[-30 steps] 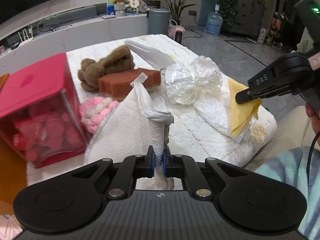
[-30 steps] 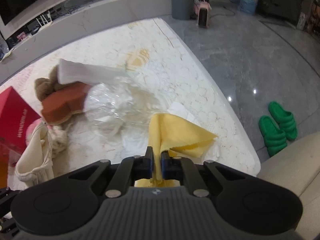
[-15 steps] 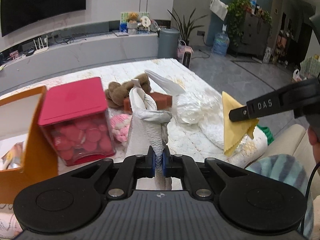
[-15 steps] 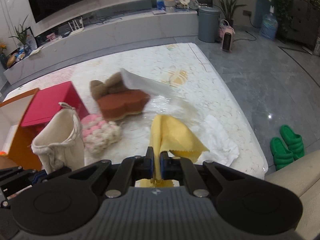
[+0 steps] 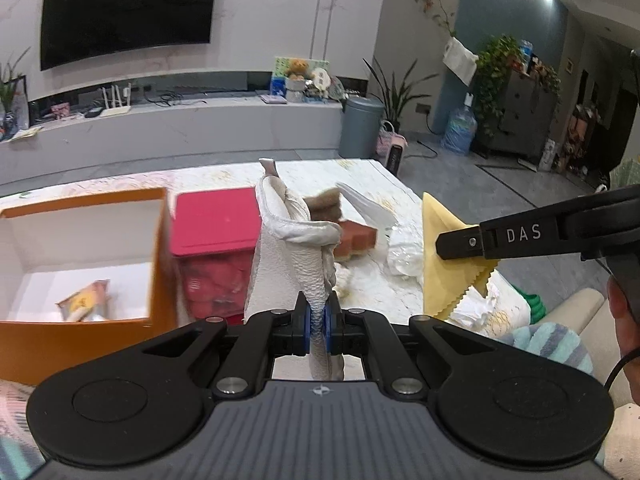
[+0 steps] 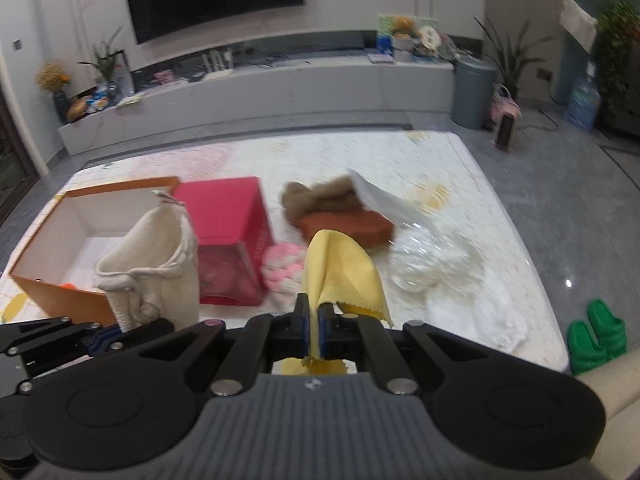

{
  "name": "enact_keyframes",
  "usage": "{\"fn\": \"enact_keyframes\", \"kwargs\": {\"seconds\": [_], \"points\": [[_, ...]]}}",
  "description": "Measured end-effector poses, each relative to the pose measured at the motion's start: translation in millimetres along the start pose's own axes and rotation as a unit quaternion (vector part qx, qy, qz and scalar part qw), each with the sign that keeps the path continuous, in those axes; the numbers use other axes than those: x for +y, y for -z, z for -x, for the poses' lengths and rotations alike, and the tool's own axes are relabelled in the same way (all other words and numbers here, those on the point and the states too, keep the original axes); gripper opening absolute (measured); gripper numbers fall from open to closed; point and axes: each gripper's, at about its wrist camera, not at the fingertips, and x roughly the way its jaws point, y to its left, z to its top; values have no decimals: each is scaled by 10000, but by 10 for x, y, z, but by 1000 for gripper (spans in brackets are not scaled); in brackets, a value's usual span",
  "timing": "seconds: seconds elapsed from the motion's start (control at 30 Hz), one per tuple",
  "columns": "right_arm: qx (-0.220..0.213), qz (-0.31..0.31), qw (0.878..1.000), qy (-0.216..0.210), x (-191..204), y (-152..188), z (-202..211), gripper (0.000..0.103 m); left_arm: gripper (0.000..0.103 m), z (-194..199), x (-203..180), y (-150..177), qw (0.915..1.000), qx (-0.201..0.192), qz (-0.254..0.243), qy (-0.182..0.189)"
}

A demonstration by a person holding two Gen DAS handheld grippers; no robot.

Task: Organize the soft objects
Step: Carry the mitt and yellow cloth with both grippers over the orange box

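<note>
While both grippers clamp cloths aloft, orange box [image 6: 60,292] gapes open-topped at table's left edge.

The open box [image 6: 80,240] sits at the table's [image 6: 460,184] left, the lidded bin [image 6: 228,216] just right of it — sponge [image 6: 352,228] and knitted ball [image 6: 284,268] further right, slippers [image 6: 596,336] on the floor beyond.

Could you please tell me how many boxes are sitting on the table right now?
2: an open orange box at the table's left end, and a red-lidded box right beside it. Others may be hidden outside the views.
</note>
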Motion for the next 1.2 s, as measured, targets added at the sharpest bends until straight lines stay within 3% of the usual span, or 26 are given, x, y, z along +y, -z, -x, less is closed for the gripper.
{"fn": "enact_keyframes", "kwargs": {"seconds": [0.47, 0.73, 0.83, 1.0, 1.2], "points": [[-466, 782, 9896, -1110, 941, -381, 179, 1, 6, 451, 613, -318, 9977, -534, 187, -379], [-342, 1117, 9759, -1845, 1482, -686, -72, 1, 6, 549, 1206, -531, 9950, -484, 455, -752], [-195, 1209, 9713, -2040, 1674, -736, -267, 1, 6, 511, 1467, -543, 9946, -306, 470, -871], [150, 1305, 9664, -2209, 1949, -768, -706, 1, 7, 231, 1924, -536, 9921, 341, 572, -1067], [547, 1699, 9669, -1821, 2198, -752, -1344, 1, 6, -193, 2276, -438, 9802, 1210, 500, -1484]]}}
